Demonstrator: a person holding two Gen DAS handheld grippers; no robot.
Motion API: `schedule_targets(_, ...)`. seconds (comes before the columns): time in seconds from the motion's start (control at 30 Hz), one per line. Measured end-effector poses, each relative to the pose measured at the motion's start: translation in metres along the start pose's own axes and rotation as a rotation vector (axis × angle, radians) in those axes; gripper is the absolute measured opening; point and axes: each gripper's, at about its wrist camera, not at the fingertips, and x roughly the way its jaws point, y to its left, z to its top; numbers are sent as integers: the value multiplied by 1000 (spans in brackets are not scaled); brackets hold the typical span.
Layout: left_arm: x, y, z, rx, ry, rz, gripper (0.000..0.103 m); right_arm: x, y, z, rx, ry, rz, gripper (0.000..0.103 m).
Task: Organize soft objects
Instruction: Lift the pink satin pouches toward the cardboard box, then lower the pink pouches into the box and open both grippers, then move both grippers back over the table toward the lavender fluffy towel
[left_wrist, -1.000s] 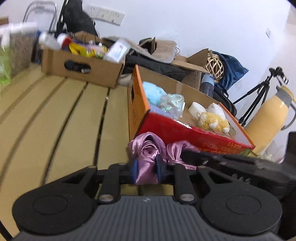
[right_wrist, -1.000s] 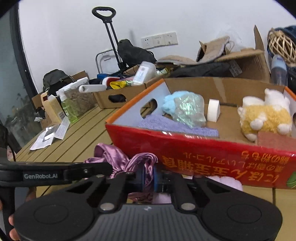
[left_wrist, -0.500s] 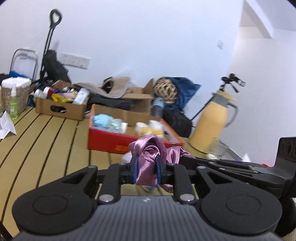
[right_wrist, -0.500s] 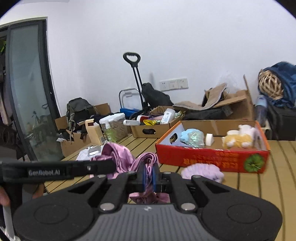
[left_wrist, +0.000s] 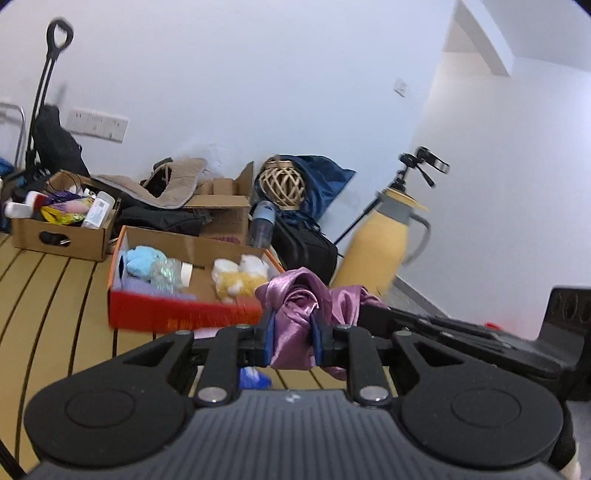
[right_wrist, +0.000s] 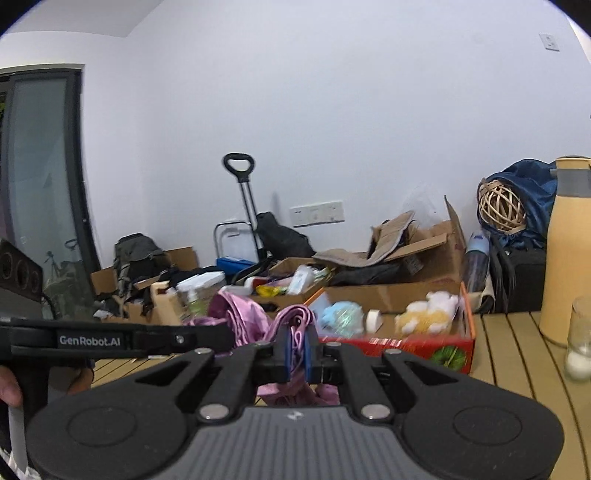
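Note:
A shiny purple satin cloth (left_wrist: 295, 317) hangs bunched between both grippers, lifted above the slatted table. My left gripper (left_wrist: 293, 341) is shut on one fold of it. My right gripper (right_wrist: 296, 350) is shut on another fold of the same satin cloth (right_wrist: 243, 317), which trails to the left behind the other tool. Beyond them stands a red cardboard box (left_wrist: 177, 314), also seen as the red box (right_wrist: 424, 350), holding a blue fluffy toy (left_wrist: 142, 258), a yellow-and-white plush (left_wrist: 238, 277), an iridescent item and a white roll.
A brown cardboard box (left_wrist: 59, 240) of bottles and packets stands at the back left. A tall yellow thermos (left_wrist: 384, 243) and a glass (right_wrist: 580, 347) stand at the table's right. Bags, a trolley, a tripod and open cartons crowd the wall. A hand (right_wrist: 9, 387) holds the other tool.
Both grippers have risen and pulled back from the red box with the satin cloth, so the box looks smaller and farther. The grips have stayed shut on the cloth.

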Motion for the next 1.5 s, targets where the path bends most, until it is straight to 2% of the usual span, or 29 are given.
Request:
schedule_targets(0.13,66,37,50,-19,44,-23,20,67,-41,41,35,29,2,7)
schedule_targets(0.27,148,82,90,-1,65,8,20,152,-84,76,93,67,-16,7)
schedule_targets(0.37,214,123,110,-45,117,36,21,228,-117,93,116,116,-48,7)
schedule_targets(0.43,257,153,116,-94,162,74,21,286,-138,95,117,172,-92,7)
schedule_targets(0.5,300,182,114,-137,245,102,21,334,-155,87,122,237,-121,7)
schedule_targets(0.57,338,206,105,-176,342,168,24,379,-173,74,128,310,-159,7)
schedule_targets(0.63,365,218,95,-141,421,237,29,414,-186,56,137,389,-184,7)
schedule_targets(0.67,370,220,93,-133,414,230,35,423,-189,50,136,414,-204,7)
schedule_targets(0.7,369,220,93,-136,412,224,40,433,-193,43,134,450,-221,8)
schedule_targets(0.73,368,219,95,-138,412,207,53,441,-195,37,127,487,-234,11)
schedule_targets(0.77,364,218,97,-137,399,198,64,443,-194,32,117,500,-248,9)
schedule_targets(0.8,360,214,98,-131,377,207,70,444,-193,30,111,501,-256,10)
schedule_targets(0.83,354,209,100,-119,358,230,78,443,-192,30,113,498,-255,13)
schedule_targets(0.97,320,189,113,-51,338,241,78,429,-185,40,101,490,-263,22)
schedule_targets(1.07,278,167,129,-2,297,246,79,398,-174,60,106,445,-237,43)
schedule_targets(1.1,260,160,133,18,279,256,79,385,-169,66,92,430,-233,48)
schedule_targets(1.13,247,153,135,33,260,274,79,372,-164,72,77,419,-234,48)
schedule_targets(1.27,169,124,143,51,181,295,82,304,-138,97,22,369,-229,48)
schedule_targets(1.33,124,105,142,64,148,291,83,259,-122,108,-3,321,-234,53)
schedule_targets(1.43,57,75,129,118,85,289,90,193,-99,116,-6,255,-215,64)
schedule_targets(1.5,11,57,109,152,40,277,94,144,-80,112,-17,210,-200,66)
